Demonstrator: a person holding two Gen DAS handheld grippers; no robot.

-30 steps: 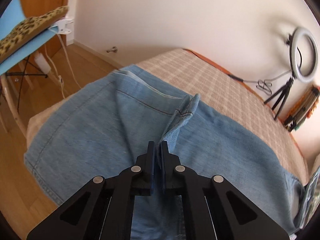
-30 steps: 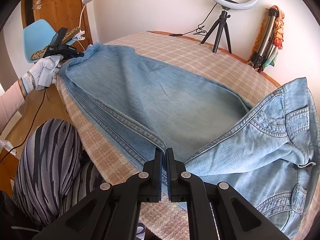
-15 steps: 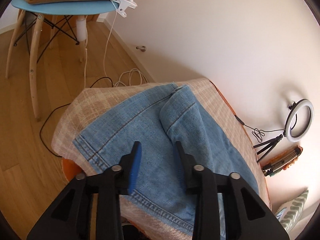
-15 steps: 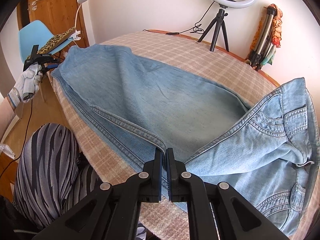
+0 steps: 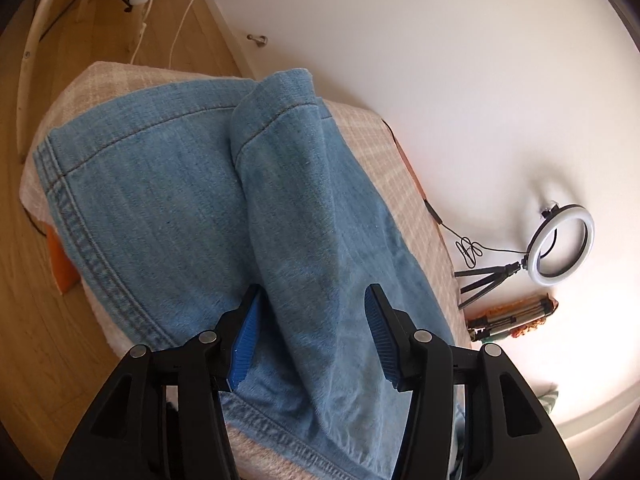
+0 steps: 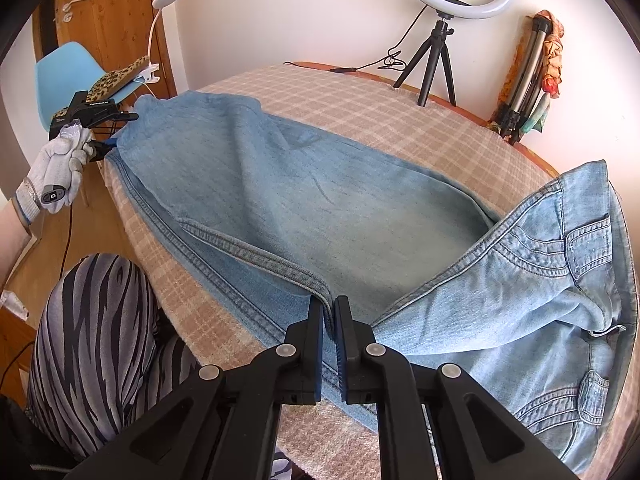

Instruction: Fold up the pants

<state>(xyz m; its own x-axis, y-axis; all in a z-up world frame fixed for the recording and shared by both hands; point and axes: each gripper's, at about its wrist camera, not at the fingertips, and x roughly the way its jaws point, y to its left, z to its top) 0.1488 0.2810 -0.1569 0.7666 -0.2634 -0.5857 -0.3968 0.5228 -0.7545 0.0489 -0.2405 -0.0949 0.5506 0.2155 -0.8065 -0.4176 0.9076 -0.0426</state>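
Lying under the left gripper (image 5: 312, 320): jeans (image 5: 168, 208).

pants (image 6: 320, 208): blue denim cloth, matt, coarse weave, thick stitched seams
tabletop (image 6: 400, 120): covered in beige checked cloth, soft and matt
left claw (image 5: 312, 336): black matt plastic, ribbed blue pads, round metal pins
right claw (image 6: 329, 320): black matt plastic, shiny metal pins
glove (image 6: 56, 176): grey knit cloth
floor (image 5: 24, 300): smooth pale wood
door (image 6: 116, 12): varnished wood
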